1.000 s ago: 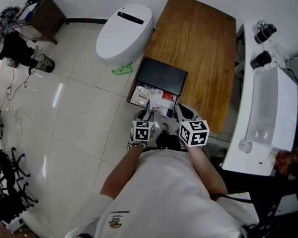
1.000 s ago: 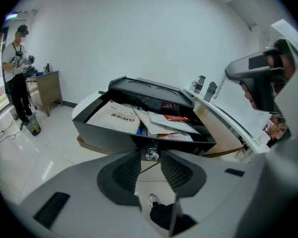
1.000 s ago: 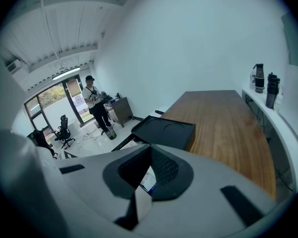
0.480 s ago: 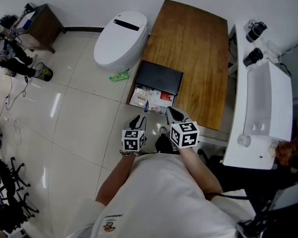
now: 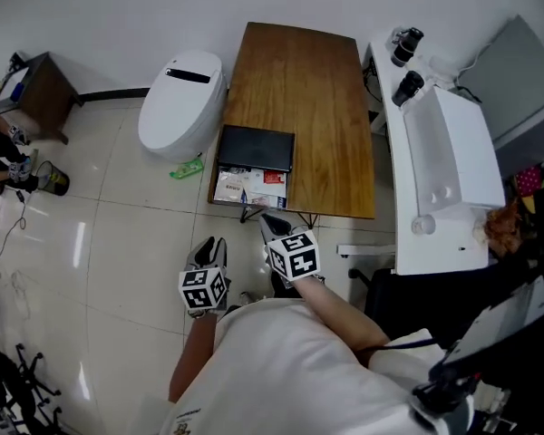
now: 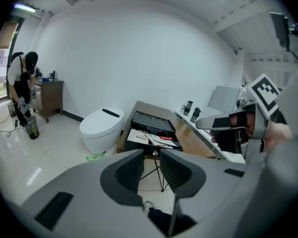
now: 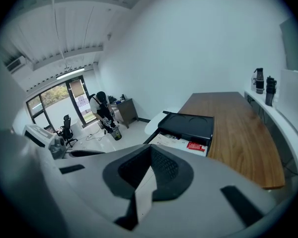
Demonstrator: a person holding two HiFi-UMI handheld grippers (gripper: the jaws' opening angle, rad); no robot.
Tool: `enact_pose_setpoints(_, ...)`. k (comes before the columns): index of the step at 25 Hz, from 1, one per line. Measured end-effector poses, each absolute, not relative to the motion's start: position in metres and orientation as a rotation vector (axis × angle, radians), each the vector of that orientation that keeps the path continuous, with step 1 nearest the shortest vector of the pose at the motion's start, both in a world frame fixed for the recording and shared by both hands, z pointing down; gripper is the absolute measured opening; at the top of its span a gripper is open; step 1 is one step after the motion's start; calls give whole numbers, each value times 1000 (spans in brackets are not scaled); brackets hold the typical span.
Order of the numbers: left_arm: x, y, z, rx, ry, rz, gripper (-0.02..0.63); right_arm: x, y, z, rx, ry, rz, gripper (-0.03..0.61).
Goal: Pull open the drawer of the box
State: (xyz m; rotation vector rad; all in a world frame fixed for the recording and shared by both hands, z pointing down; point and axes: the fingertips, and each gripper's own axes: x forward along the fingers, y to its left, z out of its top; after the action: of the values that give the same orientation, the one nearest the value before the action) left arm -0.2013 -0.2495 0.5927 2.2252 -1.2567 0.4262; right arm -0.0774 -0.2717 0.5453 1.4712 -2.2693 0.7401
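Note:
The black box (image 5: 256, 147) sits at the near left corner of the wooden table (image 5: 317, 89). Its drawer (image 5: 248, 188) stands pulled out toward me, with papers and a red packet inside. Both grippers hang over the floor, well short of the drawer and touching nothing. My left gripper (image 5: 210, 244) is lower left of it, and its jaws (image 6: 151, 166) stand apart with nothing between them. My right gripper (image 5: 270, 221) is nearer the drawer's front, with its pads together (image 7: 150, 163) and empty. The box (image 7: 188, 123) and drawer (image 7: 181, 143) show beyond the right jaws.
A white toilet (image 5: 181, 103) stands left of the table, with a green item (image 5: 188, 166) on the tiles beside it. A white counter (image 5: 444, 170) with two dark bottles (image 5: 406, 62) runs along the right. A person (image 6: 21, 86) stands by a small cabinet (image 5: 29, 82) far left.
Both grippers have drawn back from the drawer toward me, the left one further out to the left. The drawer stays open. The box looks smaller and farther away.

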Motion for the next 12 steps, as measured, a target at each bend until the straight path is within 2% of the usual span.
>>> enact_pose_setpoints(7,-210,-212,562,2315,-1154,411,103,-113,-220,560,1471,-2228,763,-12)
enact_pose_setpoints(12,-208,-192,528,2390,-1110,365,97,-110,-192,559,1530,-2191,770,-12)
